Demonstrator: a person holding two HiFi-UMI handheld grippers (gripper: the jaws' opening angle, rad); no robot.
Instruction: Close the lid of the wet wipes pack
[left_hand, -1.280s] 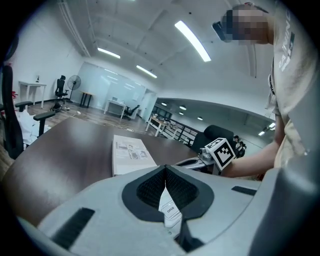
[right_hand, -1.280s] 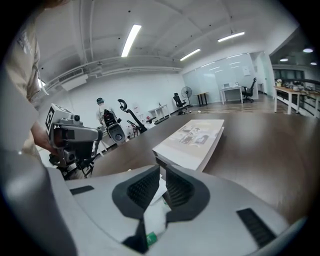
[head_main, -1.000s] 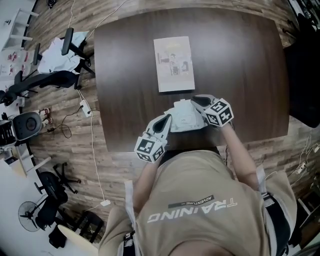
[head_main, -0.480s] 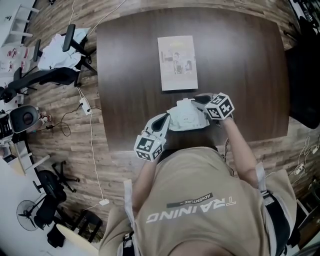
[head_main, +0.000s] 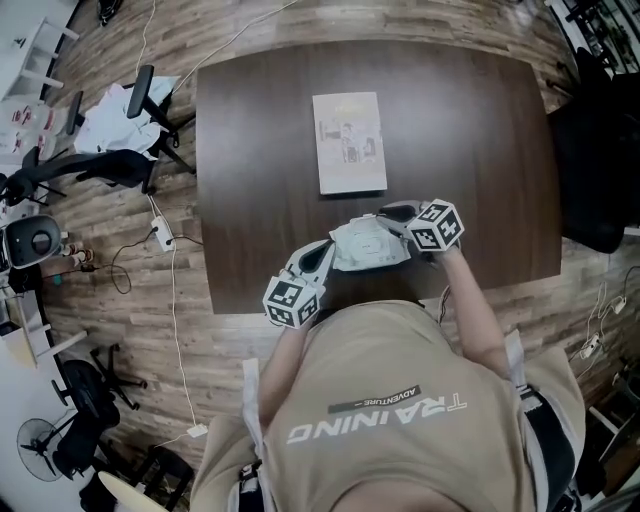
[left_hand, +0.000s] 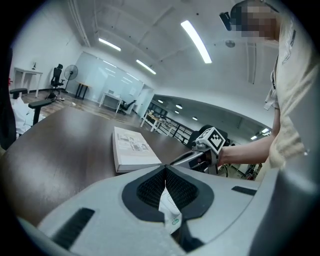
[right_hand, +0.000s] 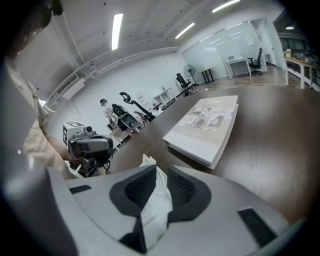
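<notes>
The white wet wipes pack (head_main: 368, 243) is held between both grippers over the near edge of the dark table (head_main: 260, 150). My left gripper (head_main: 325, 250) is shut on the pack's left end; in the left gripper view, white film (left_hand: 168, 210) is pinched where its pads (left_hand: 150, 187) meet. My right gripper (head_main: 392, 213) is shut on the pack's right end, with white film (right_hand: 156, 197) bulging between its pads (right_hand: 182, 187). The top of the pack shows a rounded lid area; I cannot tell if it is open or closed.
A closed book (head_main: 349, 142) lies flat on the table just beyond the pack, also visible as the book (left_hand: 131, 148) and the book (right_hand: 207, 127). Office chairs (head_main: 110, 130) and cables (head_main: 165, 240) stand on the wooden floor to the left. A dark chair (head_main: 590, 160) is at the right.
Both grippers keep their hold on the pack in about the same spot before the book. The head view has shifted slightly.
</notes>
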